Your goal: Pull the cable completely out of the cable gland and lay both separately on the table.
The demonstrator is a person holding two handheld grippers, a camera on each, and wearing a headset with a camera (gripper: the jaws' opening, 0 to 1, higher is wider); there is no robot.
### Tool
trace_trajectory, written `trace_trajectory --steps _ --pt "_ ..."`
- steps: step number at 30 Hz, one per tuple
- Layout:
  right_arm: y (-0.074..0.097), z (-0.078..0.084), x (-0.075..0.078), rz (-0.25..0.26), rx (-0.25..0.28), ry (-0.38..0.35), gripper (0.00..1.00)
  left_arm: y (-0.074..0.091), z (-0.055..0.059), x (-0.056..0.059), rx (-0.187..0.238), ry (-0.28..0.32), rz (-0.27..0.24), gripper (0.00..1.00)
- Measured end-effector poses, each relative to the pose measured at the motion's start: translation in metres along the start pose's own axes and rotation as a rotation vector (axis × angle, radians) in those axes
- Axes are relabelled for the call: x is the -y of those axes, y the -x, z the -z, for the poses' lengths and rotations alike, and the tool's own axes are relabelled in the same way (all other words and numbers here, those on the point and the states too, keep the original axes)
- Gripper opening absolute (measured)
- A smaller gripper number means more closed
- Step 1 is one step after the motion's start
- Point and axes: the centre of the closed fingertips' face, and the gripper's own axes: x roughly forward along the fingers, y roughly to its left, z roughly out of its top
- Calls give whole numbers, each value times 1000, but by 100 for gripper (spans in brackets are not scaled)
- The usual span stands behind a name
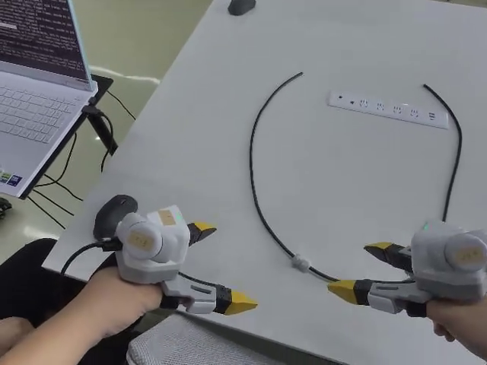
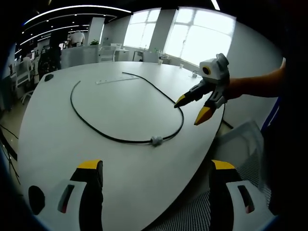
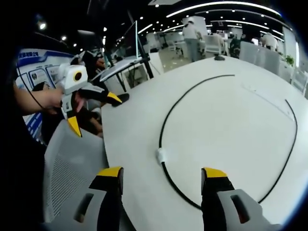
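Two hand-held grippers at the near edge of a white tabletop (image 1: 342, 182).

Left gripper (image 1: 223, 266): jaws spread wide and holding nothing. One yellow tip is over the tabletop and the other is past its edge, above a mesh chair (image 1: 175, 346).

Right gripper (image 1: 359, 268): jaws likewise wide apart, with nothing gripped.

Cable gland (image 1: 301, 263): small and white, lying on the tabletop between the two grippers. It is nearer the right gripper, just ahead of that gripper's jaw tips in the right gripper view. The black cable (image 1: 252, 152) is threaded through it and comes out on both sides. From the gland, one length curves forward and away from the left gripper to a free end far across the tabletop. The other length passes under the gap between the right gripper's jaws without being clamped. In the head view it is hidden behind that gripper's body, then reappears beyond it and runs forward to a second free end.

Power strip (image 1: 388, 109): white, well ahead of the right gripper, inside the cable's open loop and near its second end.

Computer mouse (image 1: 114, 214): black, just outboard of the left gripper at the tabletop's edge, partly covered by the gripper's body.

Laptop (image 1: 38, 91): open, on a stand off the tabletop beyond the left gripper, cut off by the frame.

Dark object (image 1: 242, 6): at the far edge, cut off and too small to identify.
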Motion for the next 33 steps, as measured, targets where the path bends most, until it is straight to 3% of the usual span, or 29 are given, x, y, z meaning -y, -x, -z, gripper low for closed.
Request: trace_trajectory --steps 5,17,33 --pt "-11 -2 2 -7 -28 7 61 -1 -1 1 5 -1 11 91" --pt "-38 1 6 -30 -107 39 50 -7 10 3 -20 10 34 91" --pt "-72 7 -2 -66 -204 76 36 -3 11 1 -7 25 48 90"
